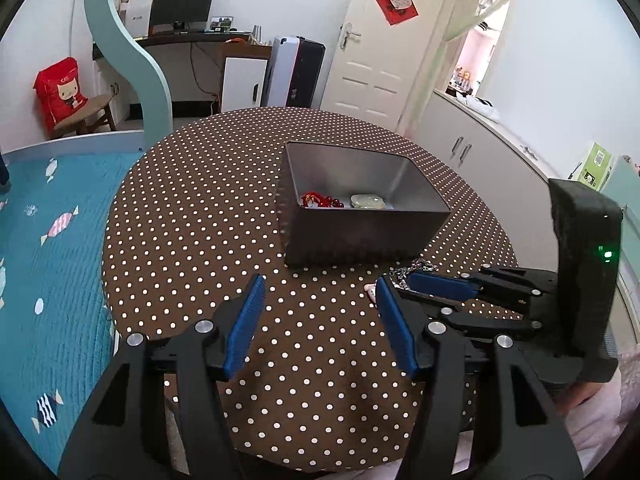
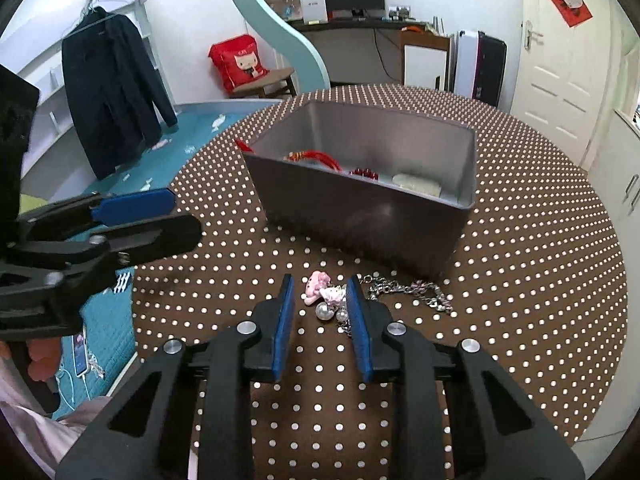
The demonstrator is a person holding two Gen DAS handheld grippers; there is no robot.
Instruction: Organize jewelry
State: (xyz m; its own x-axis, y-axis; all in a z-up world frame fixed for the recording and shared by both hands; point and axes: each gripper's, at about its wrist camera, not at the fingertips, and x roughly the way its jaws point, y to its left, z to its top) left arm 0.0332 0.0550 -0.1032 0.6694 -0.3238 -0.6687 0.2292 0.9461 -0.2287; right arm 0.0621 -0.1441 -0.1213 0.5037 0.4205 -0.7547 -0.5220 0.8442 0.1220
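Right tool point(image 2: 320, 300) apart, straddling one pink charm point(image 2: 325, 291), two pearls point(image 2: 331, 313); left tool point(image 1: 320, 296) apart.

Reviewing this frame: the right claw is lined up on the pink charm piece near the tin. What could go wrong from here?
1. The pink charm, its pearls and the silver chain lie bunched together, so the open right claw may catch only part, or drag the chain along.
2. The metal tin stands close behind; a forward push could nudge it.
3. The open left claw hovers nearby and could collide.
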